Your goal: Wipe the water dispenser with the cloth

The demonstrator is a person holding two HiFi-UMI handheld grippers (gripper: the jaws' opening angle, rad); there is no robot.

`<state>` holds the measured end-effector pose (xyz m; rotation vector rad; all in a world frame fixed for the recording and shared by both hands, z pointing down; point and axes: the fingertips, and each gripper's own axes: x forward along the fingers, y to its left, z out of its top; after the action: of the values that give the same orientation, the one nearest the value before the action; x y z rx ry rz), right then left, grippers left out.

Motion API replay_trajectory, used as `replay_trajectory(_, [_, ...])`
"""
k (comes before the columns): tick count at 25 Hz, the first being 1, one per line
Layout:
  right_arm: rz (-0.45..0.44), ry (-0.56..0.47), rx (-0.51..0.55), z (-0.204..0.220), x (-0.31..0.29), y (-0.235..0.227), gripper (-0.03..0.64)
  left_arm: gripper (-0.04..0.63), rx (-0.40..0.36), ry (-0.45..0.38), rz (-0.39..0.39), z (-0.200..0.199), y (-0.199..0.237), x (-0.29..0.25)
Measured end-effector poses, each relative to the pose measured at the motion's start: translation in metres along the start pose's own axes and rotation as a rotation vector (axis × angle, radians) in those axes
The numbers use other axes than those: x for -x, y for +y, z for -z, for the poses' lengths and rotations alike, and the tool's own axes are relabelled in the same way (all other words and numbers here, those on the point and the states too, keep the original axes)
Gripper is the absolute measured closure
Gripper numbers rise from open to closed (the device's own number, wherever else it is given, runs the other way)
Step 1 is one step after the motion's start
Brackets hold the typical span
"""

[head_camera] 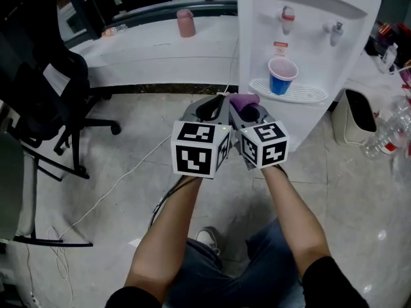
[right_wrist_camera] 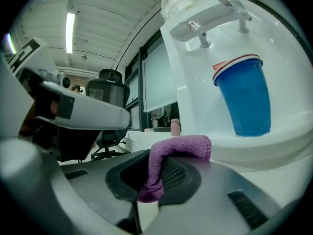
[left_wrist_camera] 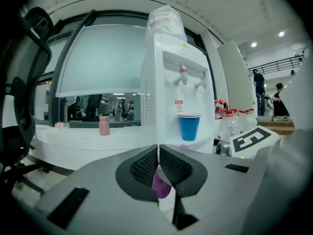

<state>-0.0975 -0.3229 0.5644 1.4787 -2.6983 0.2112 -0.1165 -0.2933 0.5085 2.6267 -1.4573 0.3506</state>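
Observation:
The white water dispenser (head_camera: 308, 31) stands straight ahead, with a blue cup (head_camera: 281, 76) on its drip tray under the taps. Both grippers hang side by side just in front of it, over the floor. My right gripper (head_camera: 249, 112) is shut on a purple cloth (head_camera: 244, 99). In the right gripper view the cloth (right_wrist_camera: 181, 146) folds over the pads, close to the cup (right_wrist_camera: 244, 97). My left gripper (head_camera: 221, 102) is shut too. In the left gripper view a bit of purple cloth (left_wrist_camera: 161, 185) shows between its closed pads, with the dispenser (left_wrist_camera: 166, 82) beyond.
A black office chair (head_camera: 38, 88) stands at the left, and cables (head_camera: 115, 185) run over the floor. A pink bottle (head_camera: 185, 23) sits on the white ledge behind. Right of the dispenser are a white bin (head_camera: 356, 117) and clear plastic bottles (head_camera: 385, 130).

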Motion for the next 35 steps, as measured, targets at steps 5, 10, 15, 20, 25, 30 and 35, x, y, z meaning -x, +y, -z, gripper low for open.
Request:
replay_trajectory(5, [0.006,0.001,-0.031,0.016,-0.007,-0.005,0.571,0.563,-0.019,0.005,0.004,0.003,0.000,-0.002])
replay_trajectory(10, [0.052,-0.012,-0.087,0.028,-0.003,-0.024,0.569,0.562,-0.044,0.014,0.011,0.008,0.000,-0.006])
replay_trajectory(15, [0.084,-0.017,-0.076,0.029,0.011,-0.041,0.571,0.563,-0.043,0.016,0.031,0.011,-0.008,-0.013])
replay_trajectory(20, [0.138,-0.009,-0.061,0.035,0.036,-0.067,0.570,0.563,-0.043,0.013,0.055,0.015,-0.022,-0.025])
replay_trajectory(25, [0.207,0.002,-0.047,0.039,0.066,-0.098,0.570,0.563,-0.055,0.015,0.092,0.015,-0.043,-0.037])
replay_trajectory(30, [0.291,0.003,-0.060,0.041,0.100,-0.134,0.571,0.563,-0.065,0.014,0.121,0.015,-0.062,-0.044])
replay_trajectory(35, [0.368,-0.014,-0.079,0.039,0.130,-0.166,0.571,0.563,-0.075,0.015,0.138,0.015,-0.074,-0.048])
